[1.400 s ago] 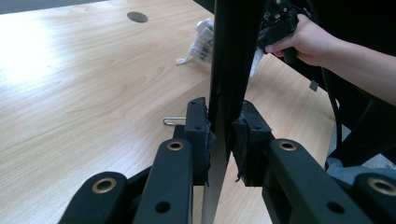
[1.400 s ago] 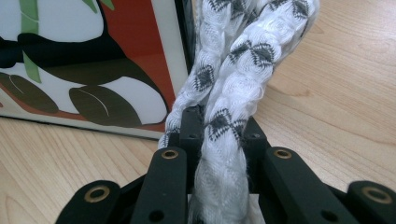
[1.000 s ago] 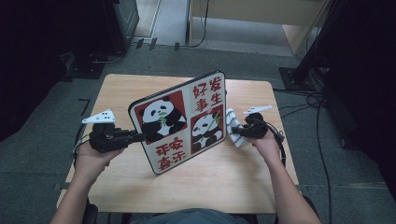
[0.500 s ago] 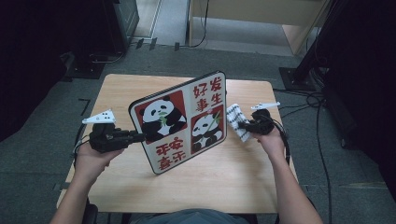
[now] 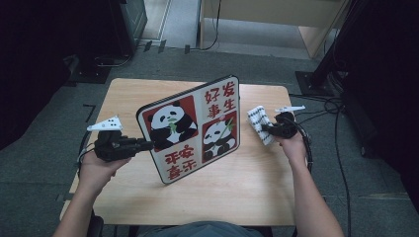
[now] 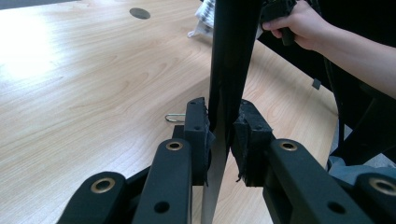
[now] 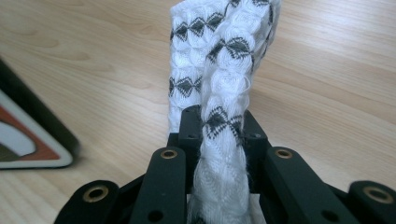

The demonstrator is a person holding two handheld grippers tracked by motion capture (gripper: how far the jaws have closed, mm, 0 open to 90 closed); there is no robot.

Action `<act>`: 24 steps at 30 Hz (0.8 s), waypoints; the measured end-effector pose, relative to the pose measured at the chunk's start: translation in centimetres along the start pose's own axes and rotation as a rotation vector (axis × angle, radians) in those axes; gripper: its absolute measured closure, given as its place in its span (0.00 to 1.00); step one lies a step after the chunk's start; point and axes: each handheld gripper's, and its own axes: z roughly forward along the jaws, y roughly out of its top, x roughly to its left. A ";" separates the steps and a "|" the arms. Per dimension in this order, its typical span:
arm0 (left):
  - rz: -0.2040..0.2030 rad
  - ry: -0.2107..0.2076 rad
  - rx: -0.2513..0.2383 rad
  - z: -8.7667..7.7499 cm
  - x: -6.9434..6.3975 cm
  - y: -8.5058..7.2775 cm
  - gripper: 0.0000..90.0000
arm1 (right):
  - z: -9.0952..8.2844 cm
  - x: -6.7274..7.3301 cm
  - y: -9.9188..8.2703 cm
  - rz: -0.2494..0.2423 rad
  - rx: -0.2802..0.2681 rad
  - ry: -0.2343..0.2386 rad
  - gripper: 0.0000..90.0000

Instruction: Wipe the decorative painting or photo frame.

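Note:
A flat board [image 5: 195,128] printed with pandas and red characters stands tilted on its lower corner on the wooden table [image 5: 247,177]. My left gripper [image 5: 143,144] is shut on its left edge; in the left gripper view the board's dark edge [image 6: 231,60] sits pinched between the two pads [image 6: 196,135]. My right gripper [image 5: 265,129] is shut on a white cloth with black diamond marks [image 5: 260,123], held just right of the board. In the right gripper view the cloth [image 7: 224,79] rises folded from between the jaws, with the board's corner [image 7: 32,135] at the left.
A small wire clip [image 6: 173,117] lies on the table near the left jaws. A round cable hole [image 6: 139,12] sits at the far table edge. Cables [image 5: 326,106] and a dark stand base [image 5: 316,81] lie on the floor to the right.
My right gripper has drawn the cloth away from the board's right edge, up and to the right. The left gripper and the board have stayed put.

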 end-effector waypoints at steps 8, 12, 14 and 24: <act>-0.003 0.002 0.001 0.0 0.0 0.0 0.86 | 1.6 -1.1 -0.4 0.034 0.035 -0.036 0.85; -0.003 0.001 0.001 0.0 0.0 0.0 0.86 | 2.0 -1.2 -0.4 0.030 0.043 -0.028 0.83; -0.003 0.003 0.001 0.0 0.0 0.0 0.86 | 2.0 -1.2 -0.5 0.027 0.038 -0.028 0.78; -0.008 0.010 -0.014 -0.2 0.1 -0.1 0.83 | 1.3 -1.4 0.0 0.111 -0.004 -0.015 0.52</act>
